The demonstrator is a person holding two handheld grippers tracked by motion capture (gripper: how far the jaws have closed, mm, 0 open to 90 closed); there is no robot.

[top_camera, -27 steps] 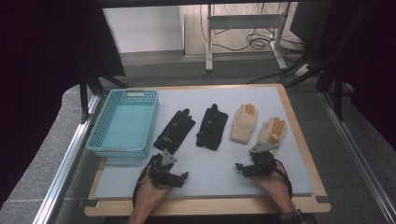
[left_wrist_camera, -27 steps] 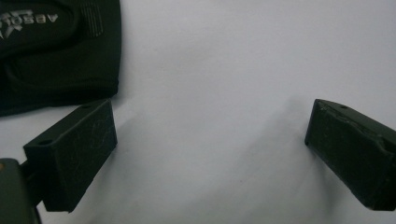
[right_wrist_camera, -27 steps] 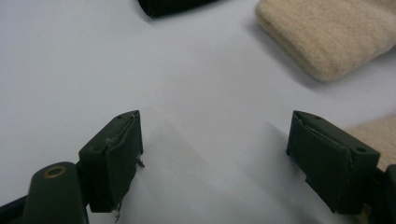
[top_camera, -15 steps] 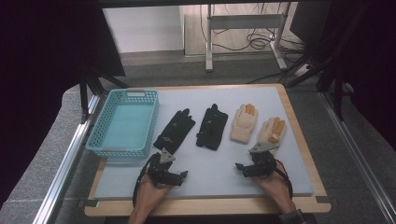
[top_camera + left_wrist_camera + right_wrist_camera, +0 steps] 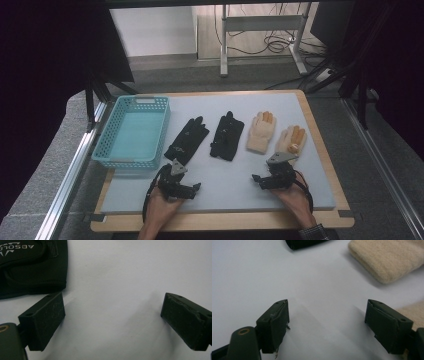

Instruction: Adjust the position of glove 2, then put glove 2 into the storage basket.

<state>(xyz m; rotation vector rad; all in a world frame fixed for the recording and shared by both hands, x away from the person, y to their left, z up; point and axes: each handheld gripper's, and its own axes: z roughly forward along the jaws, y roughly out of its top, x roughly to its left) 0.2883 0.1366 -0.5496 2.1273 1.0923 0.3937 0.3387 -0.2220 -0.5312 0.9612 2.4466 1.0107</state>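
A: Gloves lie in a row across the middle of our mat: black glove (image 5: 187, 140) nearest our left gripper (image 5: 184, 186), second black glove (image 5: 227, 136) at its three o'clock, then the cream glove (image 5: 261, 132) and the orange-tipped cream glove (image 5: 291, 140).

B: We hold nothing yet. In the left gripper view both jaws stand wide apart over bare mat, with the black glove's cuff (image 5: 32, 267) at eleven o'clock, just beside the left pad but not between the pads.

A: Same for our right gripper (image 5: 266, 179): jaws spread, nothing between them. A cream cuff (image 5: 387, 260) sits at one o'clock, another cream edge (image 5: 412, 312) at three.

B: The blue basket (image 5: 133, 131) waits at nine o'clock from the gloves, so we judge that is where they go.

A: Risks, as we see them: the pads could close beside the cuff and miss it, because it lies off-centre. A shallow pinch on soft cloth may let a glove slip.

B: And the two cream gloves lie close together; a loose grab could drag both.
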